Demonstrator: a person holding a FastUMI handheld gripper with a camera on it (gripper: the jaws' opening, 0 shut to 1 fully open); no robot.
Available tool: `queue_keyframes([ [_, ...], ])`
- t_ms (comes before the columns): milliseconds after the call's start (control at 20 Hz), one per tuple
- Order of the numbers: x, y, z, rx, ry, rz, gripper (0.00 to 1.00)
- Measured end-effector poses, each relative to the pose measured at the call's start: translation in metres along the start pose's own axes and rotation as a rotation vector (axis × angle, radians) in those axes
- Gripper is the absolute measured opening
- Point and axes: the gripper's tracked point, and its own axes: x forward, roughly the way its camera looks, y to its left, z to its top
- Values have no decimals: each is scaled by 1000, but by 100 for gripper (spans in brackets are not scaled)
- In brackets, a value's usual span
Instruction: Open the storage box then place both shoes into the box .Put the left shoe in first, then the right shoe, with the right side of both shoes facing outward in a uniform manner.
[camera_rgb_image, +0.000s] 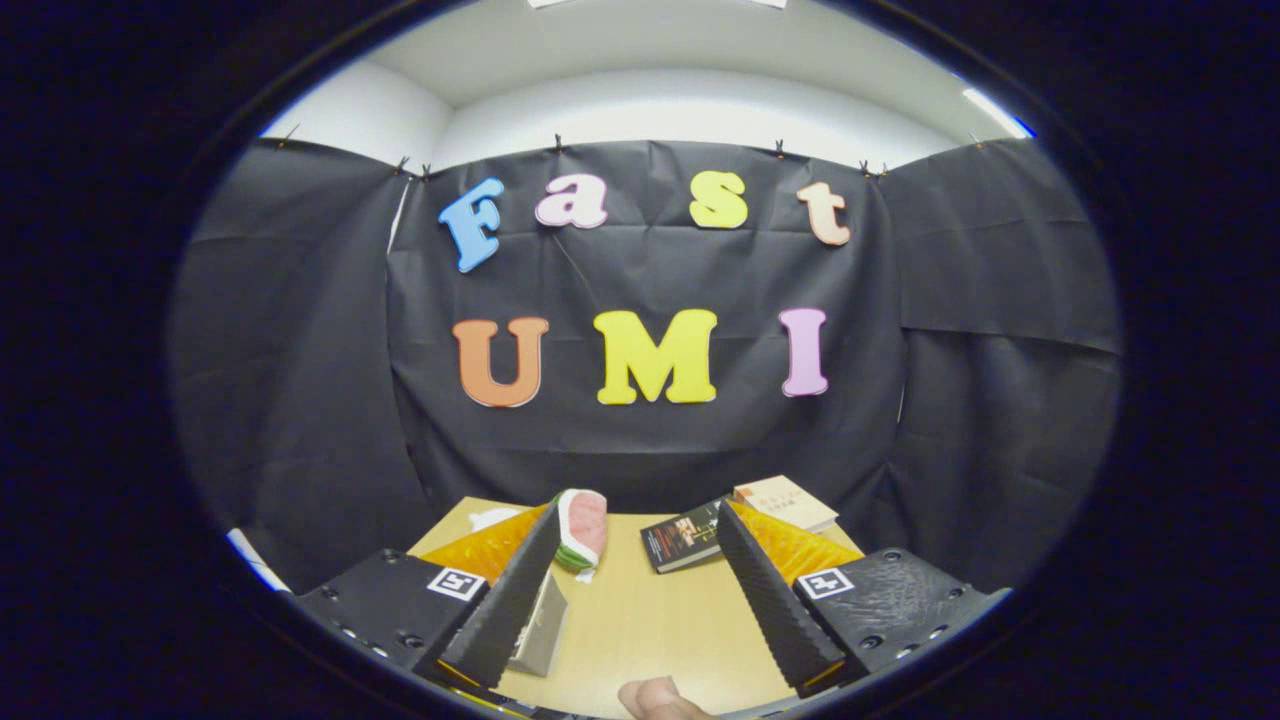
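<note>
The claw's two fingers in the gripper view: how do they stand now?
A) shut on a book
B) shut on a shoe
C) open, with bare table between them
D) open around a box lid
C: the claw is open, its fingers spread wide, with only the bare light wooden table between them.

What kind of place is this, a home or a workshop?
Probably a staged recording booth: black cloth walls clipped up around a small wooden table holding two books. The gripper hangs open above the table, holding nothing.
</note>
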Motion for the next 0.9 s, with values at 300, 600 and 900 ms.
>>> queue_keyframes([
  [300,-13,-18,-3,-28,-10,38,97],
  [600,-9,-23,-3,-10,1,33,97],
  [900,-3,-21,-7,-16,19,15,97],
])
